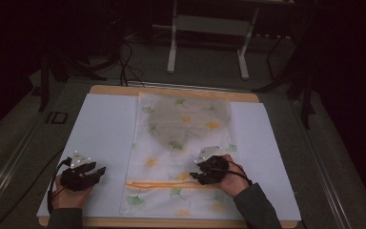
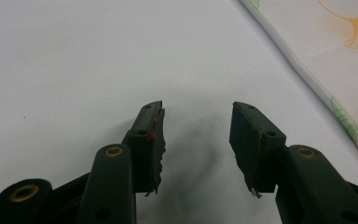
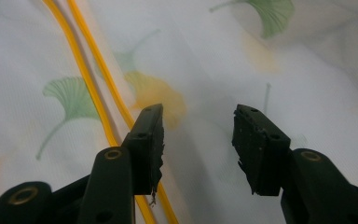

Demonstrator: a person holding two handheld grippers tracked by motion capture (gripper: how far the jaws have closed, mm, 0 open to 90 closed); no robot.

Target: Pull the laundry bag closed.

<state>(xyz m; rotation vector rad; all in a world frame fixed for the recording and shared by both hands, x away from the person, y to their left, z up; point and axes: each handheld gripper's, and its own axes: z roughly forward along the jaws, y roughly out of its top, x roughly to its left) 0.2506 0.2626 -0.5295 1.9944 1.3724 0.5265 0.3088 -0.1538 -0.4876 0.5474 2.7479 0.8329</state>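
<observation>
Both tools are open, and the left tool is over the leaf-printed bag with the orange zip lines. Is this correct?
Not quite. The right tool is over the leaf-printed bag. In the left gripper view, the left tool is over the white sheet, beside the bag. Both tools are open.

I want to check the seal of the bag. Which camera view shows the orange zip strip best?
The right gripper view shows it best: the orange zip strip runs close past the open right gripper, both lines distinct. The high view shows it whole but thin and dim. The left gripper view catches just the bag's edge.
</observation>
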